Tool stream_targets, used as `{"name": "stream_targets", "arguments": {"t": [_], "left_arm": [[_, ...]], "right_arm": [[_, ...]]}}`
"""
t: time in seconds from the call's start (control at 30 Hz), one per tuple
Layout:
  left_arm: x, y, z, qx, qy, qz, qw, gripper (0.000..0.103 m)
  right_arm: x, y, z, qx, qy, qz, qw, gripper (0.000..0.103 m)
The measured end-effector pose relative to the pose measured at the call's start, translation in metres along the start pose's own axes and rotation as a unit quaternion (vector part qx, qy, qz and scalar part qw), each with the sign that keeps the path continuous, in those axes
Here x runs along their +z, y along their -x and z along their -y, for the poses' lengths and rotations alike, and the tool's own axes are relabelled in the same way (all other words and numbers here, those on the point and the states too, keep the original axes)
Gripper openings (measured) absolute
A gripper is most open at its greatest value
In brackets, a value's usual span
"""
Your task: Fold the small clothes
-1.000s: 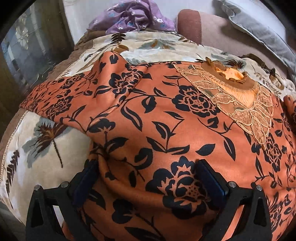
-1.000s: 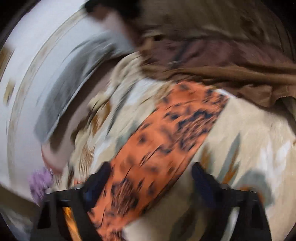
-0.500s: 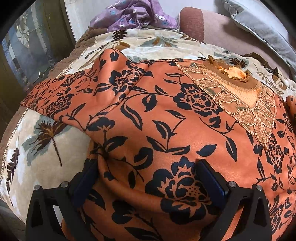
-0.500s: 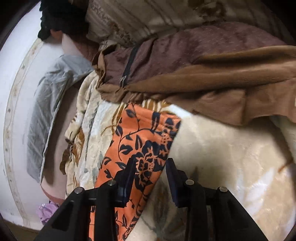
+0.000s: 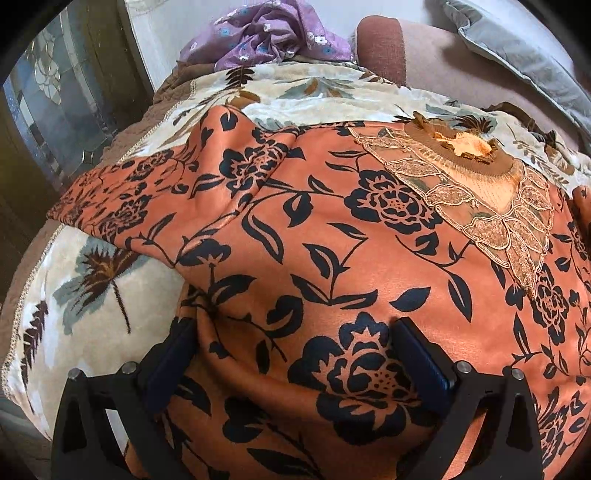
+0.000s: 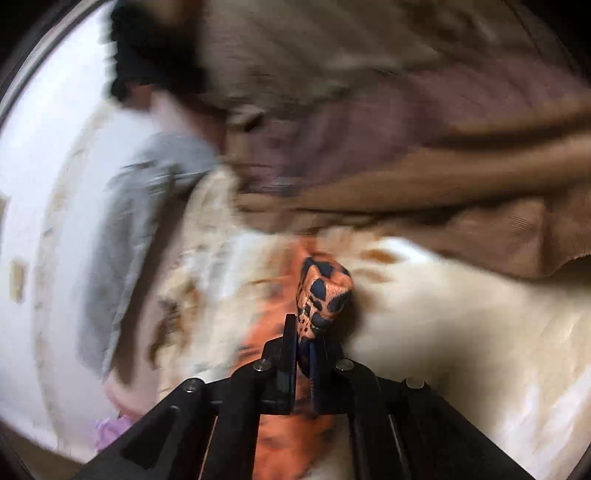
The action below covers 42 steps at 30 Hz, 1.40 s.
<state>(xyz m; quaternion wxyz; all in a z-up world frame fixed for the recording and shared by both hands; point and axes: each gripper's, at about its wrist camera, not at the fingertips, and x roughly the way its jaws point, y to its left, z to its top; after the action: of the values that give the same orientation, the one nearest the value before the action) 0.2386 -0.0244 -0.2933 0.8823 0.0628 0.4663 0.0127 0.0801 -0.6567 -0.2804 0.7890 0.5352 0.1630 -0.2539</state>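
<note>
An orange top with black flowers [image 5: 332,240] lies spread on a cream floral blanket [image 5: 92,295], its lace neckline [image 5: 480,206] at the far right. My left gripper [image 5: 295,354] rests low on the top's near part. Its jaws stand wide apart, with a bulge of the cloth between them. In the blurred right wrist view, my right gripper [image 6: 304,343] is shut on the end of the top's orange sleeve [image 6: 325,291]. That end sticks up bunched above the fingertips, and the rest of the sleeve trails down below them.
A purple flowered cloth [image 5: 266,33] and a brown sofa arm [image 5: 384,48] lie beyond the blanket, a grey pillow [image 5: 517,48] at the far right. Brown garments [image 6: 443,184] are heaped just past the sleeve. A dark glass door [image 5: 55,103] stands left.
My right gripper's jaws have closed on the sleeve end, which lay flat between them before, and raised it bunched. The left gripper and the spread top have not moved.
</note>
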Motion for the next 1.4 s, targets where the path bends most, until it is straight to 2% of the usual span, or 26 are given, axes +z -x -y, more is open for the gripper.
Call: {"name": "stream_targets", "arguments": {"t": [0.13, 0.23, 0.33, 0.4, 0.47, 0.53, 0.57, 0.6, 0.63, 0.67, 0.73, 0.77, 0.8, 0.87, 0.93, 0.97, 1.0, 1.03, 1.07, 1.13, 1.17, 1.23, 1.3, 1.33, 1.37, 1.4], "left_arm": [[0.002, 0.015, 0.002, 0.006, -0.010, 0.029, 0.9995, 0.103], [0.001, 0.033, -0.002, 0.010, -0.014, 0.066, 0.9977, 0.103], [0.001, 0.050, -0.013, 0.017, -0.006, 0.101, 0.9947, 0.103], [0.003, 0.055, -0.026, 0.017, 0.015, 0.109, 0.9938, 0.103], [0.004, 0.058, -0.042, 0.017, 0.045, 0.111, 0.9927, 0.103], [0.005, 0.059, -0.057, 0.022, 0.071, 0.110, 0.9911, 0.103], [0.006, 0.058, -0.063, 0.025, 0.080, 0.109, 0.9904, 0.103], [0.005, 0.058, -0.066, 0.027, 0.087, 0.109, 0.9898, 0.103], [0.005, 0.058, -0.069, 0.025, 0.094, 0.110, 0.9892, 0.103], [0.005, 0.058, -0.071, 0.022, 0.099, 0.110, 0.9888, 0.103], [0.005, 0.057, -0.070, 0.015, 0.101, 0.110, 0.9887, 0.103], [0.004, 0.056, -0.068, 0.010, 0.097, 0.111, 0.9891, 0.103], [0.005, 0.056, -0.065, 0.005, 0.093, 0.111, 0.9894, 0.103], [0.004, 0.055, -0.056, -0.006, 0.078, 0.115, 0.9903, 0.103], [0.002, 0.056, -0.048, -0.026, 0.062, 0.118, 0.9908, 0.099], [0.003, 0.058, -0.043, -0.041, 0.053, 0.121, 0.9905, 0.089], [0.004, 0.059, -0.039, -0.051, 0.046, 0.122, 0.9901, 0.082], [0.007, 0.060, -0.035, -0.062, 0.039, 0.120, 0.9901, 0.066], [0.012, 0.058, -0.031, -0.070, 0.037, 0.111, 0.9907, 0.050], [0.022, 0.055, -0.028, -0.094, 0.041, 0.091, 0.9906, 0.033], [0.029, 0.052, -0.028, -0.105, 0.048, 0.082, 0.9899, 0.031], [0.041, 0.050, -0.027, -0.100, 0.052, 0.076, 0.9907, 0.032], [0.056, 0.046, -0.024, -0.095, 0.055, 0.062, 0.9920, 0.053], [0.062, 0.043, -0.024, -0.094, 0.059, 0.053, 0.9924, 0.081], [0.069, 0.039, -0.024, -0.091, 0.068, 0.047, 0.9925, 0.093], [0.072, 0.037, -0.023, -0.086, 0.075, 0.048, 0.9923, 0.093]], "right_arm": [[-0.038, 0.028, -0.078, 0.112, 0.052, -0.020, 0.992, 0.005], [-0.081, 0.038, -0.138, 0.188, 0.081, -0.061, 0.977, 0.005], [-0.142, 0.037, -0.196, 0.256, 0.115, -0.123, 0.952, 0.005], [-0.193, 0.030, -0.230, 0.299, 0.130, -0.184, 0.927, 0.006], [-0.241, 0.020, -0.251, 0.329, 0.138, -0.249, 0.901, 0.009], [-0.272, 0.012, -0.263, 0.325, 0.156, -0.302, 0.883, 0.012], [-0.286, 0.009, -0.266, 0.323, 0.165, -0.327, 0.873, 0.019], [-0.294, 0.010, -0.264, 0.333, 0.161, -0.342, 0.864, 0.047], [-0.294, 0.012, -0.259, 0.338, 0.150, -0.345, 0.863, 0.086], [-0.290, 0.014, -0.253, 0.342, 0.134, -0.338, 0.867, 0.092], [-0.270, 0.018, -0.241, 0.342, 0.121, -0.313, 0.878, 0.092], [-0.260, 0.024, -0.234, 0.329, 0.121, -0.298, 0.888, 0.092], [-0.246, 0.029, -0.222, 0.297, 0.122, -0.282, 0.904, 0.092], [-0.235, 0.034, -0.203, 0.256, 0.121, -0.266, 0.921, 0.089], [-0.222, 0.037, -0.183, 0.209, 0.123, -0.252, 0.937, 0.071], [-0.218, 0.034, -0.180, 0.188, 0.130, -0.248, 0.941, 0.063], [-0.213, 0.032, -0.175, 0.158, 0.146, -0.244, 0.946, 0.049], [-0.210, 0.027, -0.175, 0.126, 0.172, -0.238, 0.947, 0.039], [-0.206, 0.025, -0.170, 0.108, 0.191, -0.232, 0.947, 0.038], [-0.202, 0.017, -0.164, 0.079, 0.218, -0.227, 0.946, 0.038], [-0.205, 0.010, -0.162, 0.070, 0.218, -0.235, 0.944, 0.038], [-0.207, -0.004, -0.153, 0.060, 0.203, -0.261, 0.942, 0.038], [-0.212, -0.020, -0.149, 0.049, 0.197, -0.285, 0.937, 0.038], [-0.215, -0.026, -0.148, 0.041, 0.200, -0.294, 0.934, 0.038], [-0.217, -0.028, -0.146, 0.036, 0.203, -0.299, 0.932, 0.038], [-0.220, -0.029, -0.145, 0.032, 0.207, -0.306, 0.929, 0.038]]}}
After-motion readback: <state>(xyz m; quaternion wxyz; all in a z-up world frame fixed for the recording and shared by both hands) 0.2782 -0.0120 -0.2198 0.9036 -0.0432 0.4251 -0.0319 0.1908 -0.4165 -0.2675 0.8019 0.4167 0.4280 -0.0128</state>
